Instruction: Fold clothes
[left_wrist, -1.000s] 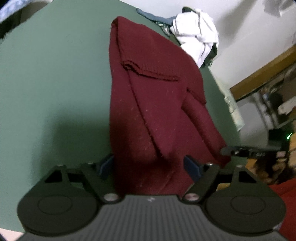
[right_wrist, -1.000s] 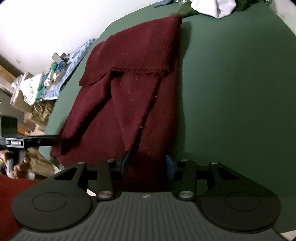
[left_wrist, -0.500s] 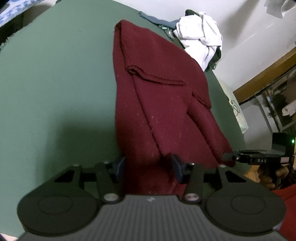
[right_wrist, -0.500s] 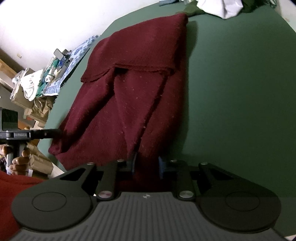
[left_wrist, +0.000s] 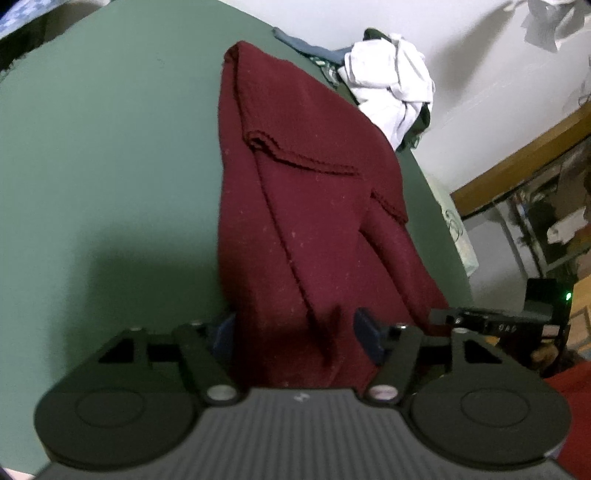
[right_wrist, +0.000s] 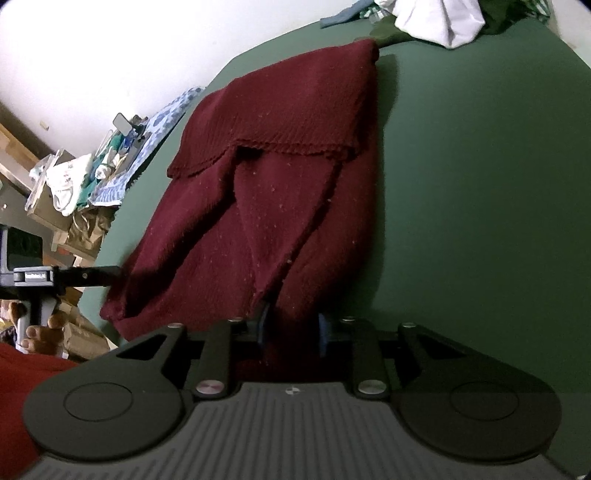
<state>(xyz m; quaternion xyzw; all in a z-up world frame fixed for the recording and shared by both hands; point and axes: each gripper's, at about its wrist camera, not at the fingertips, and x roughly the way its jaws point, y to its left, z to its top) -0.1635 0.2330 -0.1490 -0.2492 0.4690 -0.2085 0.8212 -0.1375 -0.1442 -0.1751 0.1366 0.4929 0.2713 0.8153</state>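
The dark maroon knitted garment (left_wrist: 306, 206) was lying on the flat green table surface (left_wrist: 110, 155), already doubled lengthwise into a long narrow strip, with a ribbed hem (right_wrist: 295, 144) turned over on top around the far third and what looked like a sleeve tucked diagonally underneath it. The left gripper (left_wrist: 295, 332) sat at the near end with its blue-padded fingers (left_wrist: 365, 332) spread wide, cloth lying loose between them, so nothing pinched on that side. The right gripper (right_wrist: 291, 328) was a different story: its jaws were drawn in tight on a bunched bit of the same near edge, properly clamped on the fabric. So progress-wise I'd call it partway, the long fold and sleeve tuck were in place, but the strip was stretched out full length and hadn't been folded crosswise into a compact packet. Probably the near end needs bringing up toward the far end, though that's my guess. A crumpled white cloth bundle (left_wrist: 391, 85) was piled at the far corner of the table, well apart from the maroon one, looking unfolded, so there seemed to be more laundry left too.
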